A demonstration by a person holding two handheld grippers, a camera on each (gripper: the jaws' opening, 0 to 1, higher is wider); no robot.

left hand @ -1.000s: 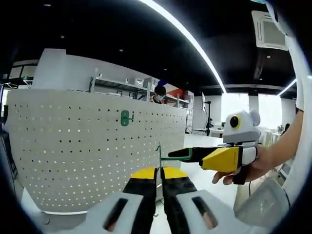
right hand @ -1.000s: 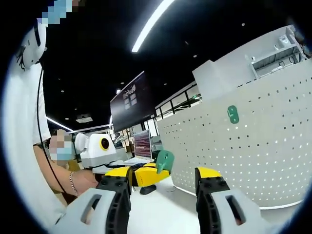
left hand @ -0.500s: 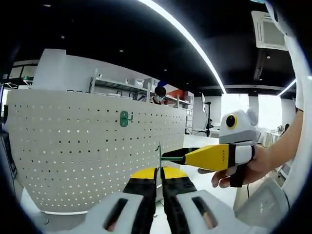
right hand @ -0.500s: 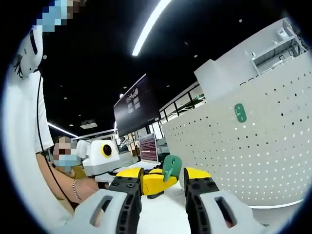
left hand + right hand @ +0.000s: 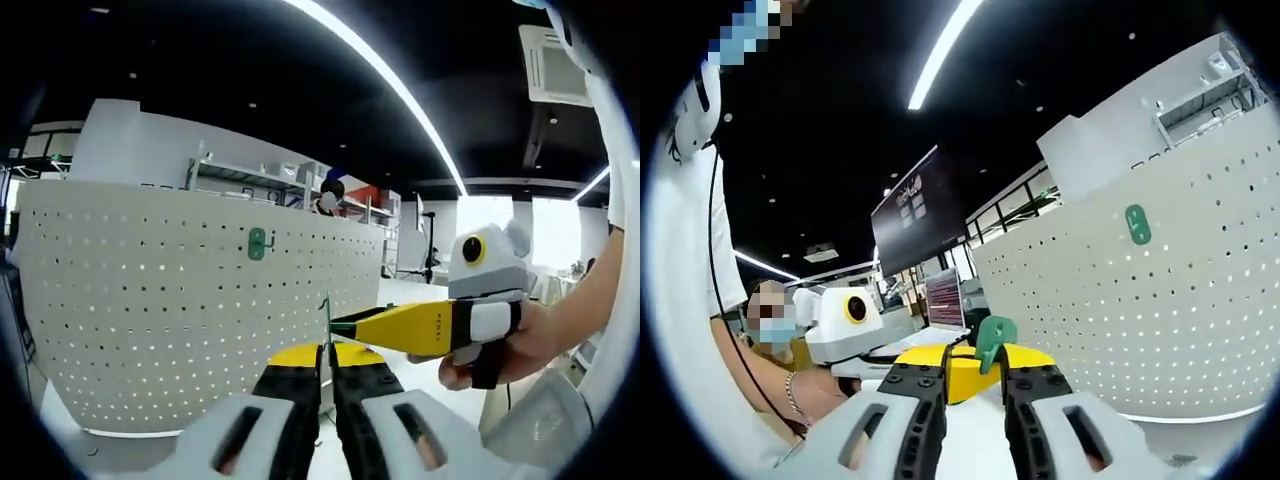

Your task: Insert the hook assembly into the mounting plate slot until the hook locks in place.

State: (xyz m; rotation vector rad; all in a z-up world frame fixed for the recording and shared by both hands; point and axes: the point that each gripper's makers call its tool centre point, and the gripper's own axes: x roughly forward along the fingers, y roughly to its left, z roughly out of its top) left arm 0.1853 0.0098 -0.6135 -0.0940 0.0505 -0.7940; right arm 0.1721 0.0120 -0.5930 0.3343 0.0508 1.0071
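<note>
A small green hook piece point(image 5: 993, 335) stands between the tips of my right gripper point(image 5: 975, 372), whose jaws are shut on it. My left gripper point(image 5: 326, 350) is also shut on the hook point(image 5: 326, 318), which is a thin edge-on strip in the left gripper view. The right gripper point(image 5: 345, 323) reaches in from the right, its yellow tips at the strip. The left gripper point(image 5: 985, 357) faces me in the right gripper view, yellow-tipped. A white perforated mounting plate point(image 5: 150, 300) stands upright behind, with a green fitting point(image 5: 257, 243) on it. The plate point(image 5: 1140, 320) and fitting point(image 5: 1137, 224) lie to the right.
A hand point(image 5: 520, 345) holds the right gripper. A person's white sleeve point(image 5: 690, 280) fills the left of the right gripper view. A white tabletop point(image 5: 425, 290) runs past the plate; shelves point(image 5: 250, 175) and a monitor point(image 5: 933, 297) stand behind.
The right gripper has moved in toward the hook and its jaws have gone from wide open to shut around it. The left gripper has stayed shut and still.
</note>
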